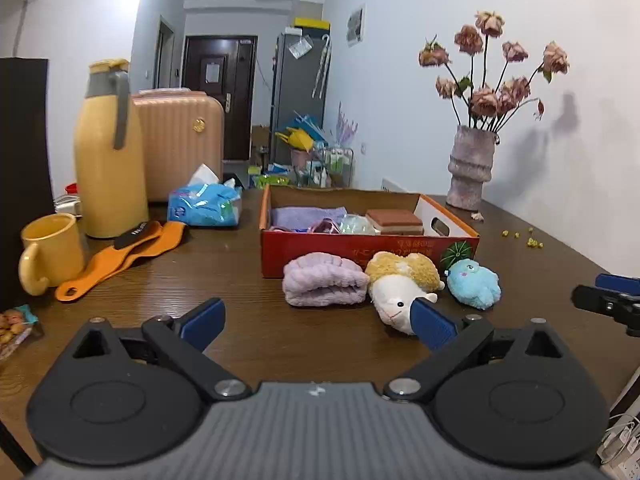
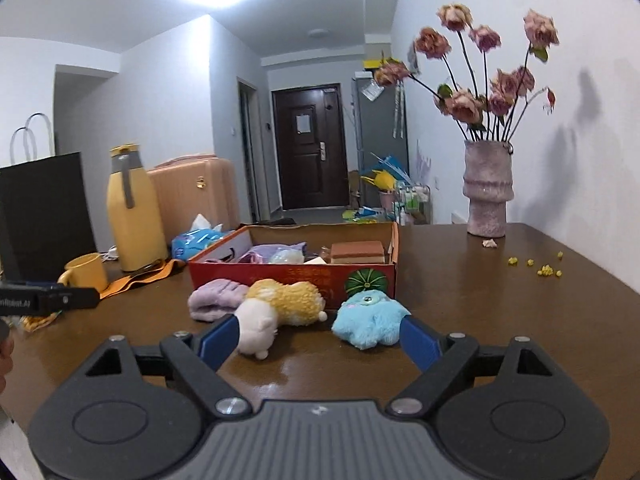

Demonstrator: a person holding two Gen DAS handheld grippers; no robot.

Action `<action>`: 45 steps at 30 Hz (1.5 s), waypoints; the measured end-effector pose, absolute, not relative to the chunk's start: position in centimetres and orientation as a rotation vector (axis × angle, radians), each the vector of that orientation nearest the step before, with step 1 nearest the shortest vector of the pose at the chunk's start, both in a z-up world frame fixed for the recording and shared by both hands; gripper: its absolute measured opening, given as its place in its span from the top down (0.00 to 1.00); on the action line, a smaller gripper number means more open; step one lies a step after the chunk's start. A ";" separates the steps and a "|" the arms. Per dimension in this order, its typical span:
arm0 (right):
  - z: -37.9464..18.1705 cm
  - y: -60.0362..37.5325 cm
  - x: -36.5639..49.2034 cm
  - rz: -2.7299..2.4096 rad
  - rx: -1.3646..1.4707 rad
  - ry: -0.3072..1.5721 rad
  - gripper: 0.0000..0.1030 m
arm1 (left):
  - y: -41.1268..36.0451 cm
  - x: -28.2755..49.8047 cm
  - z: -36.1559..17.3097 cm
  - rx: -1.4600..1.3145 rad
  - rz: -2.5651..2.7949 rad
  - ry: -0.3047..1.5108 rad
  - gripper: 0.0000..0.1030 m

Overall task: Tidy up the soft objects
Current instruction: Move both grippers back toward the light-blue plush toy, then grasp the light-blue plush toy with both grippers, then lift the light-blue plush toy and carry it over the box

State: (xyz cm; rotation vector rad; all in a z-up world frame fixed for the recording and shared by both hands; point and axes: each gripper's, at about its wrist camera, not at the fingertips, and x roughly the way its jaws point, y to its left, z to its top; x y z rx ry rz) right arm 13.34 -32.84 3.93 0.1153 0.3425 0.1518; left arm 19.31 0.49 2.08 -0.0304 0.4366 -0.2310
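A red cardboard box (image 1: 320,254) (image 2: 280,274) stands mid-table holding a purple cloth (image 1: 306,216), a brown sponge block (image 1: 394,220) and other soft items. In front of it lie a lilac folded towel (image 1: 324,284) (image 2: 212,298), a yellow-and-white plush sheep (image 1: 400,288) (image 2: 276,308) and a blue plush (image 1: 474,282) (image 2: 368,320). My left gripper (image 1: 316,320) is open and empty, short of the towel and sheep. My right gripper (image 2: 320,338) is open and empty, its fingers just short of the sheep and the blue plush.
A yellow thermos (image 1: 110,152), a yellow mug (image 1: 50,252), an orange strap (image 1: 120,256) and a blue tissue pack (image 1: 204,204) sit at the left. A vase of dried roses (image 1: 470,168) (image 2: 486,188) stands at the right rear, with yellow crumbs (image 2: 540,266) nearby. A snack bag (image 1: 14,324) lies at the left edge.
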 end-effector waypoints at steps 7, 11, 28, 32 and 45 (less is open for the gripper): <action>1.8 -35.1 21.1 0.125 0.081 0.409 0.26 | -4.0 23.9 1.1 0.010 -0.312 0.480 0.03; 0.3 -37.6 27.3 0.144 0.159 0.481 0.53 | -9.1 26.9 0.5 0.024 -0.459 0.502 0.26; -3.4 -42.1 31.5 0.341 0.452 0.658 0.76 | -17.7 35.9 -5.3 -0.115 -0.614 0.805 0.64; -3.0 -41.1 25.8 0.351 0.504 0.690 0.78 | -15.0 32.4 -4.3 -0.184 -0.668 0.883 0.64; -2.4 -39.1 19.9 0.416 0.476 0.625 0.68 | -9.8 25.2 -2.9 -0.212 -0.605 0.861 0.49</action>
